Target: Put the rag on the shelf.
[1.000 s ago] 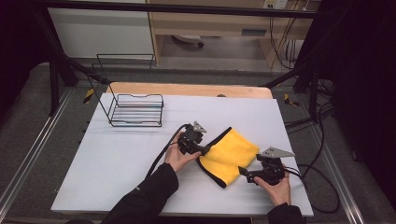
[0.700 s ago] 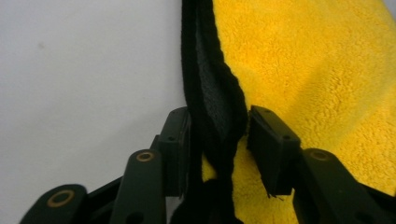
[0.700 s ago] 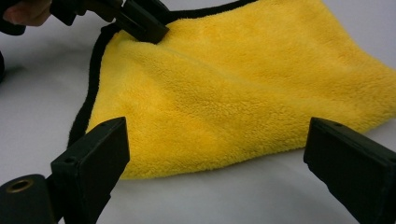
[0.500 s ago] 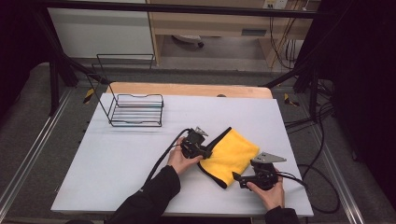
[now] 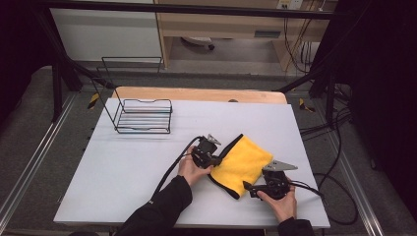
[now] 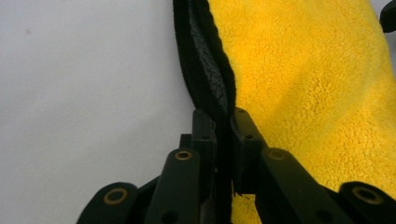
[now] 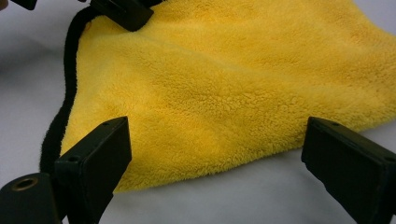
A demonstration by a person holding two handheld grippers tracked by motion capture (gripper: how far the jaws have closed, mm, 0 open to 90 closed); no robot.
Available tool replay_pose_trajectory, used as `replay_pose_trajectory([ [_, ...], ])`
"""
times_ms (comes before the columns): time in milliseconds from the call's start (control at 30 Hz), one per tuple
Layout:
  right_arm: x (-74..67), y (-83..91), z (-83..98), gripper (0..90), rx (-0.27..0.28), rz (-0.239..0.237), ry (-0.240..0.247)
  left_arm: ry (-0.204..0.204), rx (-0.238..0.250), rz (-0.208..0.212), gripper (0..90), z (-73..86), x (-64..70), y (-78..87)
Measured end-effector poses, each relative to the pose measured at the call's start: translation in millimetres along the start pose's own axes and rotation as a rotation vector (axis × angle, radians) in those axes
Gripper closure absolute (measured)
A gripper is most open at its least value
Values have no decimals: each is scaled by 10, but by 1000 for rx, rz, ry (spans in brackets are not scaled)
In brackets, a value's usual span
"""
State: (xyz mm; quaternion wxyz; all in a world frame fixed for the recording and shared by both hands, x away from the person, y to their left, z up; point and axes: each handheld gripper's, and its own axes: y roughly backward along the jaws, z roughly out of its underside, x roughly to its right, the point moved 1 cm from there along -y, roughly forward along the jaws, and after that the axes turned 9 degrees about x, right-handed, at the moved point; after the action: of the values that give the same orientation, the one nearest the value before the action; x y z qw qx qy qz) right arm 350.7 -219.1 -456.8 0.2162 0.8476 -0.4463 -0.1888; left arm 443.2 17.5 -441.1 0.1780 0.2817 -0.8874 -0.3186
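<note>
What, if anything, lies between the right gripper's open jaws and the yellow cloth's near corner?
Nothing visible. The right gripper stands open, with bare table between its jaws and the yellow cloth right ahead. The left gripper has just been closing and now pinches the cloth's black-trimmed edge.

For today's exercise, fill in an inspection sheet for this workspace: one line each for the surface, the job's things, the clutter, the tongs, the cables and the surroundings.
Surface: white table top, bare wooden strip along its far edge.
Job's things: yellow cloth with a black border, lying folded near the front edge.
Clutter: black wire rack standing at the far left, apart from the cloth.
Tongs: left tongs have just been closing and now pinch the cloth's black edge; right tongs stand open around the near corner, pads not pressing.
Cables: one black cable trails from the left tongs, another from the right.
Surroundings: grey floor, metal frame rails, wooden furniture behind the table.
</note>
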Motion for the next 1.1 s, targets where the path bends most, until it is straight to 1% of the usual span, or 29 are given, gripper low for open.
replay_pose_trajectory([
  [133,-12,8,-6,90,15,-19,-14,3,-8,-3,826,10,-4,90],
  [200,-22,13,-8,94,16,-36,-22,2,-4,-13,826,22,1,159],
  [233,-26,13,-9,95,17,-45,-26,0,-2,-25,826,45,3,239],
  [267,-28,11,-11,95,19,-50,-29,-1,0,-35,827,60,0,279],
  [300,-30,8,-12,95,19,-57,-31,-1,0,-35,826,60,0,279],
  [367,-36,5,-16,96,21,-62,-30,3,6,-47,827,95,-17,358],
  [400,-45,5,-19,97,20,-64,-30,13,10,-55,827,131,-39,430],
  [433,-52,3,-22,97,18,-67,-27,13,10,-55,827,131,-39,430],
  [533,-70,-4,-29,97,15,-73,-22,29,18,-66,827,177,-66,548],
  [567,-86,-11,-37,107,17,-84,-13,45,29,-65,826,211,-61,614],
  [667,-113,-19,-47,116,19,-96,-10,55,36,-73,825,250,-36,631],
  [700,-133,-23,-52,124,19,-103,-12,59,42,-81,823,277,-23,608],
  [733,-182,-30,-66,156,24,-123,-3,57,41,-81,819,292,-21,588],
  [800,-258,-26,-76,219,27,-146,11,63,37,-90,816,334,-36,520],
  [833,-296,-31,-77,242,32,-162,22,73,32,-85,815,375,-72,478],
  [867,-334,-41,-76,275,25,-171,24,82,36,-75,813,391,-90,475],
  [900,-370,-56,-73,302,17,-168,23,93,43,-64,812,403,-110,479],
  [933,-394,-80,-63,312,3,-153,26,93,43,-64,812,403,-110,479],
  [967,-411,-104,-51,329,-5,-142,18,104,47,-58,811,411,-124,483],
  [1000,-411,-104,-51,329,-5,-142,18,109,50,-56,811,415,-130,484],
  [1033,-430,-148,-24,367,-17,-133,6,110,55,-58,810,419,-129,479],
  [1100,-437,-163,-9,470,-25,-130,8,102,56,-68,809,420,-121,478],
])
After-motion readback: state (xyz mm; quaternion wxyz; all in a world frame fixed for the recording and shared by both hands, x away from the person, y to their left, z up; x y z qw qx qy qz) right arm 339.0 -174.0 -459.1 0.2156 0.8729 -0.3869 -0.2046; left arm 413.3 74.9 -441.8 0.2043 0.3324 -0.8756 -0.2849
